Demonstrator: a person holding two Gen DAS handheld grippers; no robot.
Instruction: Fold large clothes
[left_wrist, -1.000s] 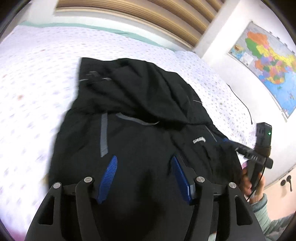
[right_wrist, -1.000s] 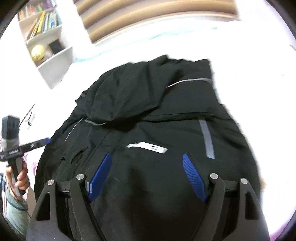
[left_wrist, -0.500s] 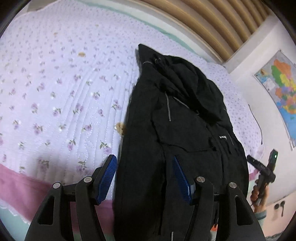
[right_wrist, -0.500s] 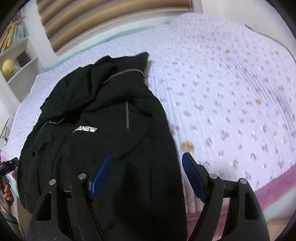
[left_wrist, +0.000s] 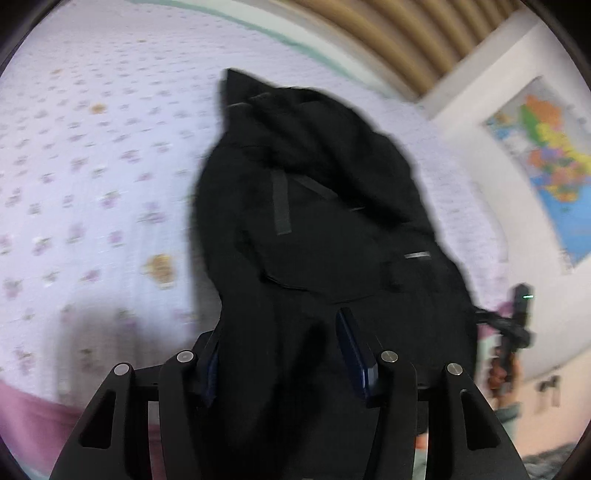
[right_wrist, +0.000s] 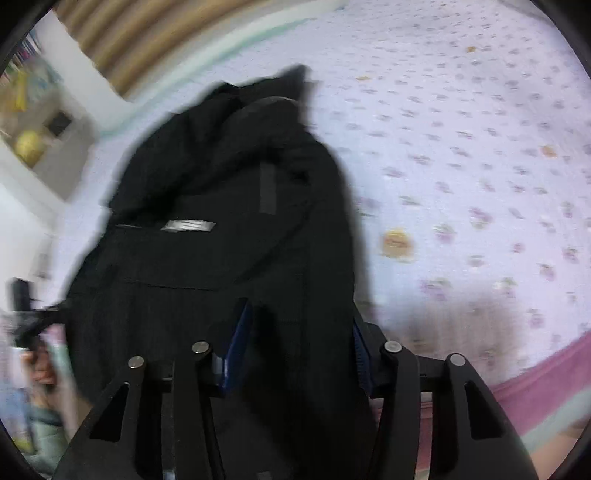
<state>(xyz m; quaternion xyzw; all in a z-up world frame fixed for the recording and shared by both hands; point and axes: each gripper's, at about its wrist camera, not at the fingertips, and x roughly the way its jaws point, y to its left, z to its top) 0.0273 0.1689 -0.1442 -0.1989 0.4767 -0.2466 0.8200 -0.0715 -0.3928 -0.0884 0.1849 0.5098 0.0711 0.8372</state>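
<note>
A large black hooded jacket (left_wrist: 325, 229) lies lengthwise on the bed, hood at the far end, hem hanging over the near edge; it also shows in the right wrist view (right_wrist: 221, 236). My left gripper (left_wrist: 280, 354) is open, its blue pads either side of the jacket's lower left edge, cloth bunched between them. My right gripper (right_wrist: 299, 347) is open, its pads astride the lower right edge of the jacket. Both views are blurred by motion.
The bed has a white quilt with purple flowers (left_wrist: 92, 177) and a pink skirt (right_wrist: 535, 384) along its near edge. A wooden slat headboard (left_wrist: 388, 33) is at the far end. A map (left_wrist: 554, 166) hangs on the wall; a shelf (right_wrist: 40, 147) stands beside the bed.
Both grippers have moved forward and down onto the jacket's lower edges; cloth now lies between the pads of each. The pads stand about as far apart as before.
</note>
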